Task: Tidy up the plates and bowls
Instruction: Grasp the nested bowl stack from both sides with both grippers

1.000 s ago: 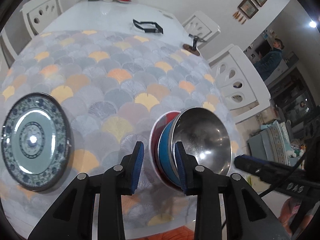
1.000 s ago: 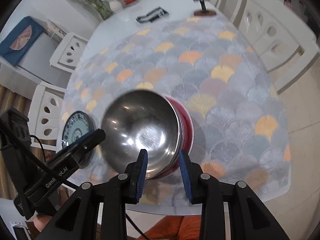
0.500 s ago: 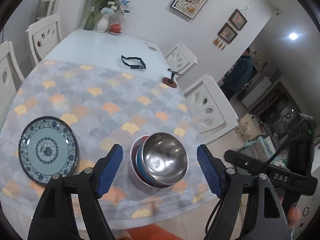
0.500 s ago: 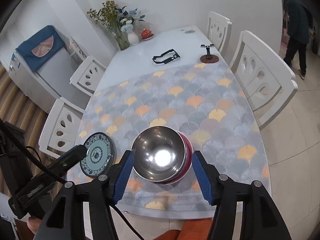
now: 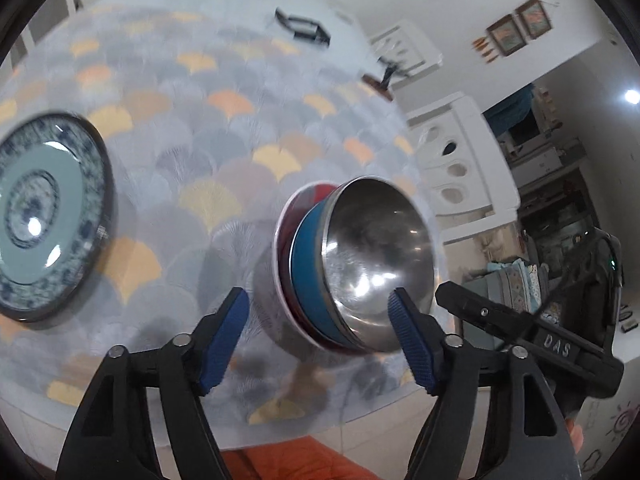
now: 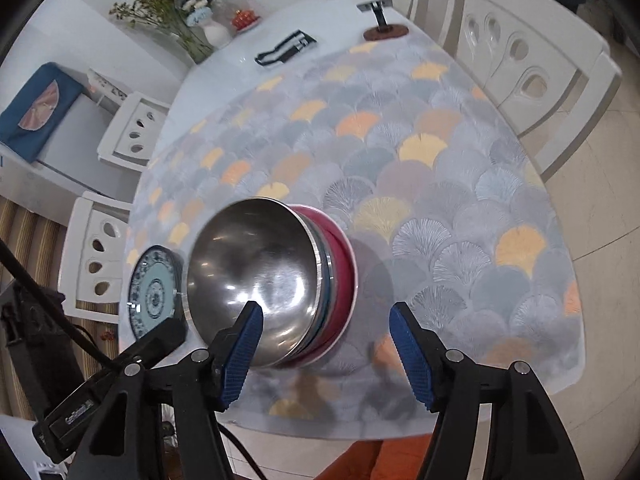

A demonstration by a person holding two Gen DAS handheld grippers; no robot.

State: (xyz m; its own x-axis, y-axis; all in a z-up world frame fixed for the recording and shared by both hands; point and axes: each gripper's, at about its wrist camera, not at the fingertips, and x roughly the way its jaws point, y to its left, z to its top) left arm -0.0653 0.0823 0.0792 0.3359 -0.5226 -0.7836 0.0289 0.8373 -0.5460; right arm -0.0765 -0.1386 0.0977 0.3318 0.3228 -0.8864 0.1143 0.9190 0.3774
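Observation:
A stack of bowls stands near the table's front edge: a steel bowl point(image 5: 376, 256) on top, a blue bowl point(image 5: 308, 276) under it, a red bowl point(image 5: 286, 248) with a white rim at the bottom. The stack also shows in the right wrist view point(image 6: 256, 280), with its red bowl point(image 6: 340, 268). A blue-patterned plate point(image 5: 36, 220) lies flat to the left, also visible in the right wrist view point(image 6: 154, 290). My left gripper point(image 5: 318, 338) is open just before the stack. My right gripper point(image 6: 326, 350) is open at the stack's front. Both are empty.
A scallop-patterned cloth point(image 6: 400, 160) covers the near part of the white table. A black object point(image 6: 286, 48), a small stand point(image 6: 384, 24) and a flower vase point(image 6: 212, 32) sit at the far end. White chairs point(image 6: 520, 48) stand around the table.
Both grippers were nearly shut beside the stack, then pulled back and up with jaws wide open. Now both are close to the stack again, still open.

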